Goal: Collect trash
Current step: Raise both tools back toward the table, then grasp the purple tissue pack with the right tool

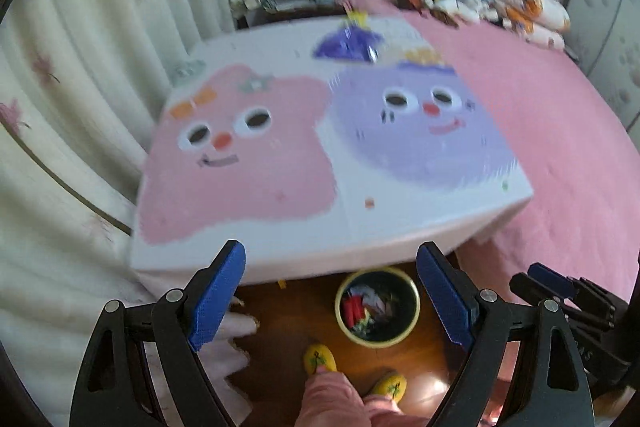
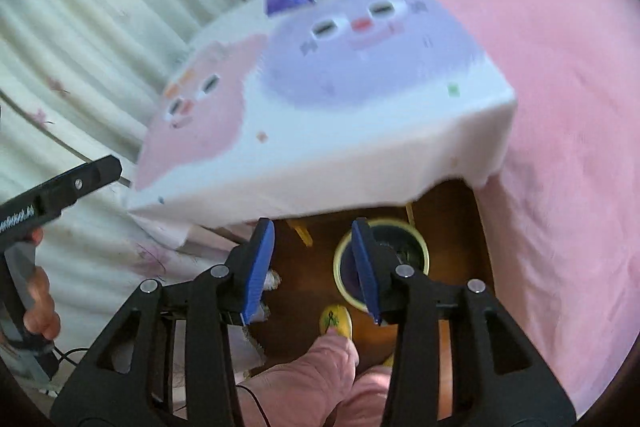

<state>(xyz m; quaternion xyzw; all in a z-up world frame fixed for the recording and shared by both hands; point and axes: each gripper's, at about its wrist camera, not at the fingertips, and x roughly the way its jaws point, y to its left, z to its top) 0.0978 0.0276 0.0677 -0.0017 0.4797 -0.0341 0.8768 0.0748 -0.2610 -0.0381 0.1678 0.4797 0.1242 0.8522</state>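
Two tools hang above a small desk (image 1: 400, 227) that is covered with a white cloth bearing a pink face and a purple face. Taking the desk as the landmark and going from left to right: to its left hangs a pale curtain (image 1: 80, 67). The left tool (image 1: 332, 291) is over the near edge of the desk, its blue pads spread wide with nothing between them. Below the near edge, on the brown wooden floor (image 1: 280, 327), stands a round yellow-rimmed bin (image 1: 412, 323) with trash (image 1: 368, 307) inside: red pieces and crumpled white paper. On the far side of the desk top lies a purple bag (image 1: 348, 45), blurred. The right tool (image 2: 316, 267) is also over the near edge, above the bin, its pads partly apart and holding nothing. Nearer than the bin are two yellow slippers (image 1: 320, 357) and pink trouser legs (image 2: 312, 379). To the right of the desk spreads a bed with a pink cover (image 1: 540, 127).
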